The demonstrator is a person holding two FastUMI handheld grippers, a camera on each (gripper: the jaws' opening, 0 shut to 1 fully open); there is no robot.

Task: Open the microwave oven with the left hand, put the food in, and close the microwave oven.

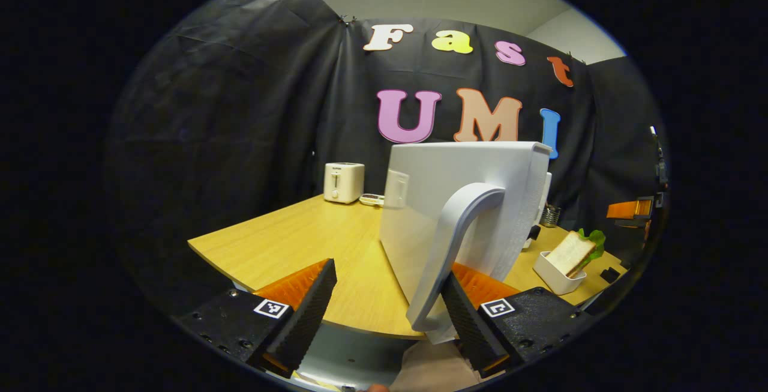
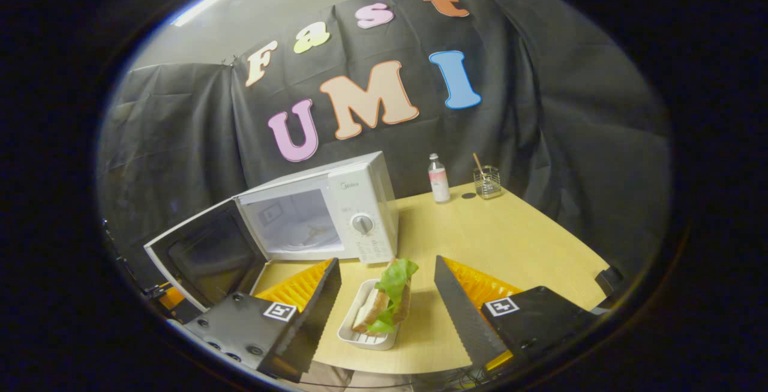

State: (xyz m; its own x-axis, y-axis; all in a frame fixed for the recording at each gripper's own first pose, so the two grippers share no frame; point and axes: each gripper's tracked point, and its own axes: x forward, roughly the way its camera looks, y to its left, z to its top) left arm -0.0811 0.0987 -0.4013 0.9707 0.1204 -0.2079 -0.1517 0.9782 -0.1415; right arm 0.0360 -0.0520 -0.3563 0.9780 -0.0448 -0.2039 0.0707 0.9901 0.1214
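The white microwave (image 2: 354, 212) stands at the back of the wooden table with its door (image 2: 204, 257) swung wide to the left and its cavity showing. In the left gripper view the door's outer face (image 1: 456, 194) is close up. Its curved handle (image 1: 450, 248) runs down between the fingers of my left gripper (image 1: 388, 272), which is open, and ends near the right finger. A sandwich with lettuce (image 2: 387, 296) leans in a small white tray (image 2: 366, 335) in front of the microwave. My right gripper (image 2: 387, 265) is open, one finger on either side of the sandwich, not touching it. The sandwich (image 1: 570, 254) also appears right of the door.
A white toaster (image 1: 343, 182) stands at the far edge of the table (image 1: 300, 242). A small bottle (image 2: 438, 179) and a glass holder (image 2: 486, 182) stand right of the microwave near the back wall. The table's front edge runs close under both grippers.
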